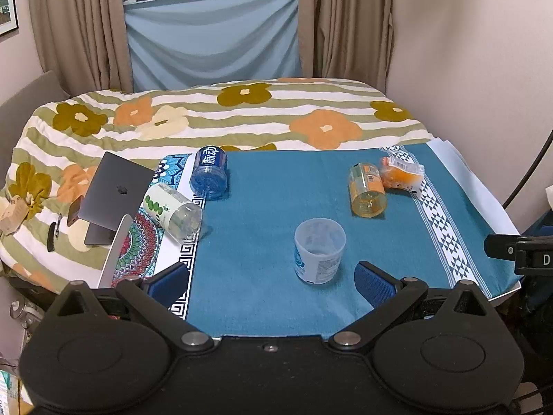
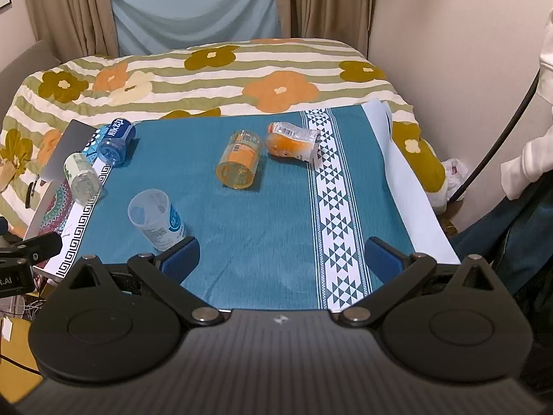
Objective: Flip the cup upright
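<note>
A clear plastic cup [image 1: 319, 250] with a blue and white label stands upright, mouth up, on the teal cloth [image 1: 276, 190]. My left gripper [image 1: 273, 282] is open and empty, with the cup just ahead between its blue fingers. In the right wrist view the cup [image 2: 155, 219] is at the left, beside my left finger pad [image 2: 181, 257]. My right gripper [image 2: 281, 259] is open and empty over the cloth [image 2: 262, 214].
An orange cup [image 1: 367, 190] and an orange snack bag [image 1: 401, 173] lie at the far right. A blue bottle [image 1: 209, 172] and a green-labelled bottle [image 1: 172, 211] lie at the left near a laptop [image 1: 114, 193]. A flowered bed [image 1: 224, 114] lies behind.
</note>
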